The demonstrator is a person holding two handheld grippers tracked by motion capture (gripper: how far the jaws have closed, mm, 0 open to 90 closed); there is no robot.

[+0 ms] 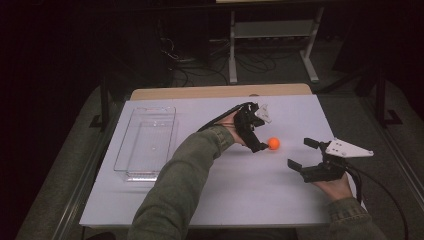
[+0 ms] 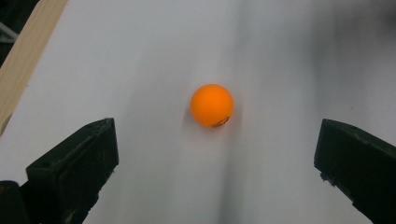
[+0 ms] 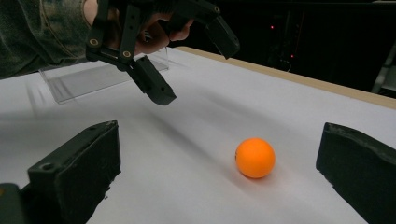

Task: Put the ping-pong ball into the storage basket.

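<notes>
Orange ball (image 1: pixel 273 143): I judge it light, hollow and rigid, like a table-tennis ball, with a smooth skin that will roll or squirt out at a glancing touch. It should be taken across its widest girth, the jaws closing evenly from opposite sides, gently enough not to dent it. It is a matte, uniform orange with a small dark printed mark low on the side facing the left gripper view. It rests bare on the white bench (image 1: pixel 240 200), at about 3 o'clock from bench centre.

Left gripper (image 1: pixel 260 131): it hangs just beside and above the ball, at its 9 to 10 o'clock in the high view. Its jaws are spread wide and hold nothing; in its own view the ball lies ahead, roughly centred between them, not touching either.

Right gripper (image 1: pixel 304 153): at the ball's 3 to 4 o'clock, apart from it, jaws likewise spread and empty, aimed toward the ball.

Clear plastic tray (image 1: pixel 146 142): well apart at the ball's 9 o'clock, on the bench's left side; it appears empty.
</notes>
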